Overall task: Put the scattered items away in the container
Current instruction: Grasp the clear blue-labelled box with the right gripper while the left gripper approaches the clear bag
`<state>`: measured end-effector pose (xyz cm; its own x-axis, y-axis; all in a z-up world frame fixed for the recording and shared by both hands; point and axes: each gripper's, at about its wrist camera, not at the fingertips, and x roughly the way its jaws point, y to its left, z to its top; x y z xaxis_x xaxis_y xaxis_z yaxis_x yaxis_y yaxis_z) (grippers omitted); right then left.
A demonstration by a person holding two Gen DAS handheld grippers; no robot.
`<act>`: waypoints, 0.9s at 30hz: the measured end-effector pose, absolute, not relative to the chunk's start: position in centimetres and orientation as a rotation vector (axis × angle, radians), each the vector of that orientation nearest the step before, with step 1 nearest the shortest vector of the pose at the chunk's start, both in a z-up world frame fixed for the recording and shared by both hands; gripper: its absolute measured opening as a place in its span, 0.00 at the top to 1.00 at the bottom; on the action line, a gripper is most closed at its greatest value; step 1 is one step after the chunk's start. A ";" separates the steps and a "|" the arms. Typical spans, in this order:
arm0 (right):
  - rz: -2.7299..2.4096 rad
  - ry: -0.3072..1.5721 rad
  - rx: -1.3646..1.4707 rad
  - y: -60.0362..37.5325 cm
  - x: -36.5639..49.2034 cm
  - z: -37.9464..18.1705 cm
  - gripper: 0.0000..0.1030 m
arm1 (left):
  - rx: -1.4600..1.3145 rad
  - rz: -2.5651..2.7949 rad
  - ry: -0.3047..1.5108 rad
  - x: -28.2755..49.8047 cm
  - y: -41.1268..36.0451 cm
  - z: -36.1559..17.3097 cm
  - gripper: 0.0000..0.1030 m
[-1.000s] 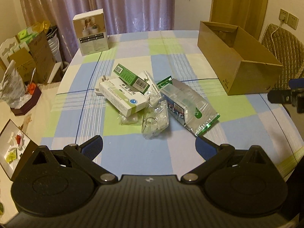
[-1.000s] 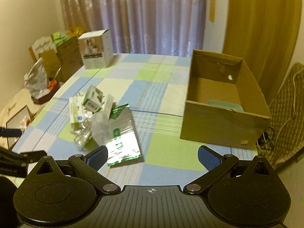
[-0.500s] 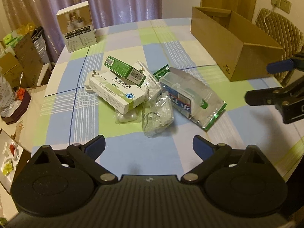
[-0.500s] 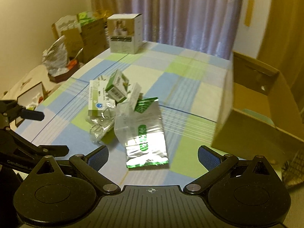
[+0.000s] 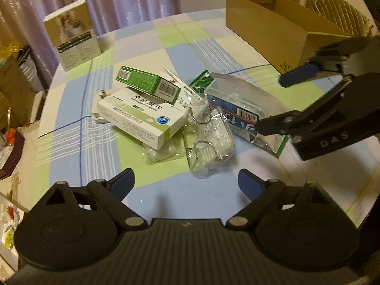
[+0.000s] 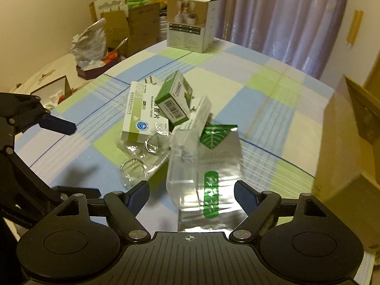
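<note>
Both wide-open grippers have closed in on the pile, right gripper [image 6: 192,193] straddling the foil pouch [image 6: 209,166], left gripper [image 5: 186,181] empty.

Two handheld grippers hovered low over the table, both with jaws spread wide and nothing between them. The left gripper [image 5: 186,182] pointed forward from the near edge, its blue-padded fingers [image 5: 123,181] level. The right gripper [image 6: 192,191] reached in from the right side, angled across toward the left one, its blue fingertips [image 5: 298,73] held apart.
</note>
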<state>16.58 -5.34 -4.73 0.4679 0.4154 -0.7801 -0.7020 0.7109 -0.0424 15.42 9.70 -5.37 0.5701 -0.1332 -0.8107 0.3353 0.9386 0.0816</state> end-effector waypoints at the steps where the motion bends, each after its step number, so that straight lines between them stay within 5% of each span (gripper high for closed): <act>1: 0.710 0.835 -0.390 -5.0 16.8 -5.0 0.29 | 0.243 -0.284 0.930 15.6 9.7 -5.7 0.17; 3: 0.711 0.849 -0.402 -4.4 17.4 -5.5 0.40 | 0.251 -0.296 0.936 16.0 9.7 -6.2 0.19; 6: 0.714 0.857 -0.419 -3.8 17.9 -6.3 0.41 | 0.251 -0.308 0.938 16.5 9.7 -7.0 0.20; 9: 0.711 0.865 -0.439 -3.5 18.3 -6.9 0.62 | 0.245 -0.315 0.934 16.9 9.6 -7.5 0.20; 11: 0.704 0.868 -0.433 -3.6 18.5 -7.0 0.66 | 0.235 -0.318 0.934 17.3 9.4 -7.8 0.20; 27: 0.629 0.857 -0.340 -8.7 18.7 -5.2 0.68 | 0.100 -0.360 0.953 19.6 7.9 -8.9 0.25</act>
